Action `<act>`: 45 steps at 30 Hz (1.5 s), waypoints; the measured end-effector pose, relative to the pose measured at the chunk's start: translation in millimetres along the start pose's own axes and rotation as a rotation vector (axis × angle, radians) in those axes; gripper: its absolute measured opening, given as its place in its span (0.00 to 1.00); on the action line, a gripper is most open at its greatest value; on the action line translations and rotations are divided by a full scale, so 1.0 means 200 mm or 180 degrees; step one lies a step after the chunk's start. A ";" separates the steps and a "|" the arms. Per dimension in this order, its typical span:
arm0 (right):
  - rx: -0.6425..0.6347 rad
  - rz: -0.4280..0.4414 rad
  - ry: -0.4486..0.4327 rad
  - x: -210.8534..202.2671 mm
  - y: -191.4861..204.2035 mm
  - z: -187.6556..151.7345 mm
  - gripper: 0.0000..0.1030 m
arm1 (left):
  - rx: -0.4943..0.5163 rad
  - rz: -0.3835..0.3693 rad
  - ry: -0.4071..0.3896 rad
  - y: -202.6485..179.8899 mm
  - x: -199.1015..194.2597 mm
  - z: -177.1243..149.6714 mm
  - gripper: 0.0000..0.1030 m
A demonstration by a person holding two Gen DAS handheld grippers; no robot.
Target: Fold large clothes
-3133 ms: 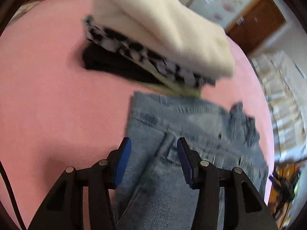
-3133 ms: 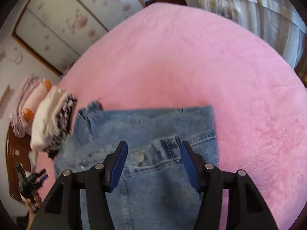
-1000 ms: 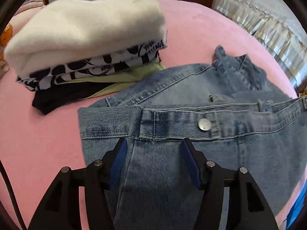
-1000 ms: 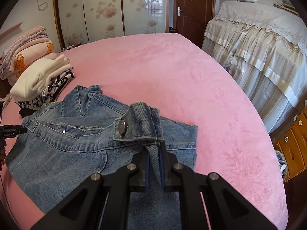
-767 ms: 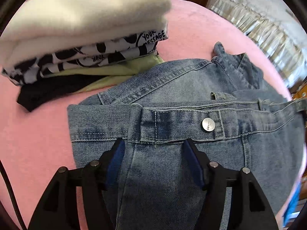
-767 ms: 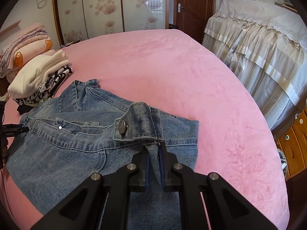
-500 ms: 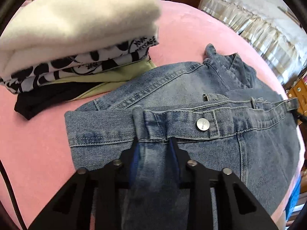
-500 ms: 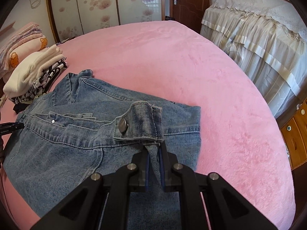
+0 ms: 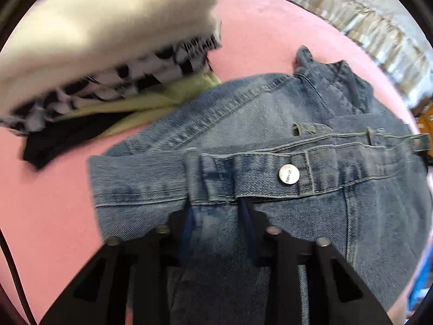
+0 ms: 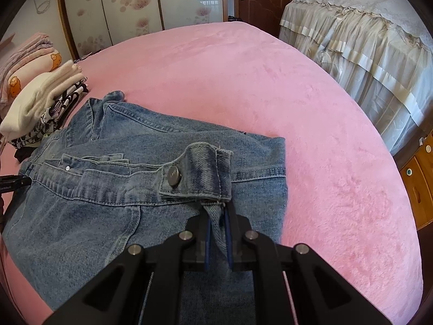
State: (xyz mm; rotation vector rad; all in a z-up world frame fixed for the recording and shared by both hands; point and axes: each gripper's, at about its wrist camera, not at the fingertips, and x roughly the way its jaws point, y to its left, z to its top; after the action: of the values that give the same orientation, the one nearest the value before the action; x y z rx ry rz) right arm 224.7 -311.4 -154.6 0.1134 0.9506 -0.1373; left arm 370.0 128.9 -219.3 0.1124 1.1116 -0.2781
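Jaws of both grippers clench the denim jacket (image 10: pixel 113 211): left gripper (image 9: pixel 216 216) on a thick waistband fold, right gripper (image 10: pixel 216 224) nearly shut on thin cloth, folded pile (image 9: pixel 102 43) at 11 o'clock.

Folded clothes stack (image 9: pixel 108 54) motion-blurred, denim jacket (image 9: pixel 270 149) cut off below, black garment (image 9: pixel 54 143) mostly buried

The jeans (image 10: pixel 130 205) lie on the bed (image 10: pixel 270 94), folded clothes stack (image 10: pixel 40 103) just beside, left.
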 end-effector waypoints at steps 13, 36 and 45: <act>-0.0067 0.0075 -0.0505 -0.37 0.07 0.05 0.05 | -0.0266 0.0816 -0.1071 -0.23 -0.65 -0.05 0.08; 0.0116 -0.0355 -0.0035 0.57 0.12 0.41 0.09 | -0.0839 0.1282 -0.0829 0.03 0.14 0.13 0.11; 0.0253 -0.0274 0.0024 0.38 0.04 0.44 0.16 | -0.0954 0.1101 -0.0733 0.12 0.07 0.14 0.19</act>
State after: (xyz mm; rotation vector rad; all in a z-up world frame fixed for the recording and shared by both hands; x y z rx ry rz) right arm 340.2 -323.3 -165.5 0.1465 0.9580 -0.2544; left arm 407.1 143.5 -220.5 0.0042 0.8756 0.1823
